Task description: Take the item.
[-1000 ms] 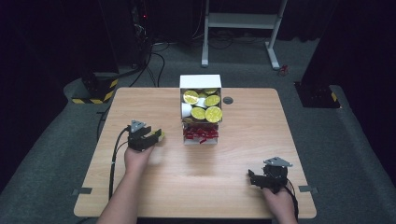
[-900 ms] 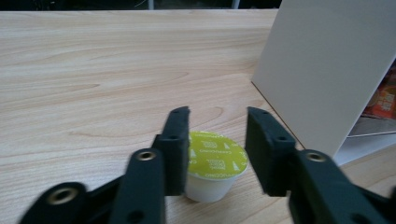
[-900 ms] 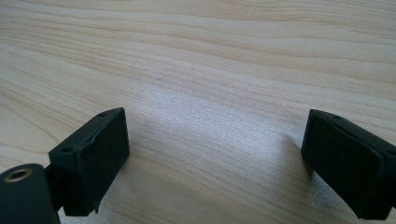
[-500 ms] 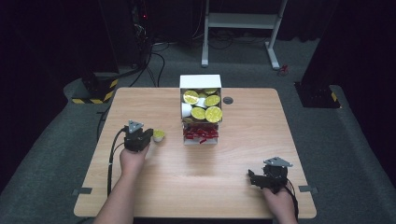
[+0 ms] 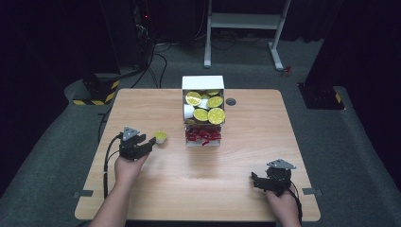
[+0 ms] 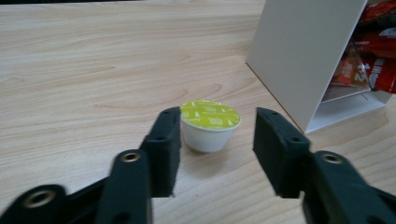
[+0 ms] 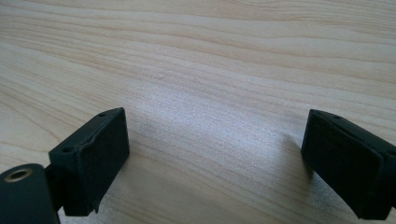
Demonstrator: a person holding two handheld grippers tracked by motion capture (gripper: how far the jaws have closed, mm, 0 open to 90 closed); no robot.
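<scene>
A small white capsule with a yellow-green lid [image 6: 210,125] stands upright on the wooden table [image 5: 236,151], left of the white box [image 5: 203,83]. My left gripper [image 6: 217,116] points at it, and its jaws have just been opening. They stand apart on either side of the capsule's near edge without pressing it. In the high view the capsule [image 5: 161,137] sits just past the left gripper [image 5: 150,142]. My right gripper [image 5: 255,180] rests near the table's front right, open with only bare wood between its jaws [image 7: 215,140].
The white box holds several yellow-lidded capsules [image 5: 208,108] in its upper part and red packets [image 5: 203,135] in a clear lower compartment. Its white side wall [image 6: 303,56] rises just right of the capsule. A dark round grommet [image 5: 231,101] lies behind the box.
The left gripper drew back to the left, away from the box. The capsule that was at its jaw tips now stands free on the table. The right gripper stayed put.
</scene>
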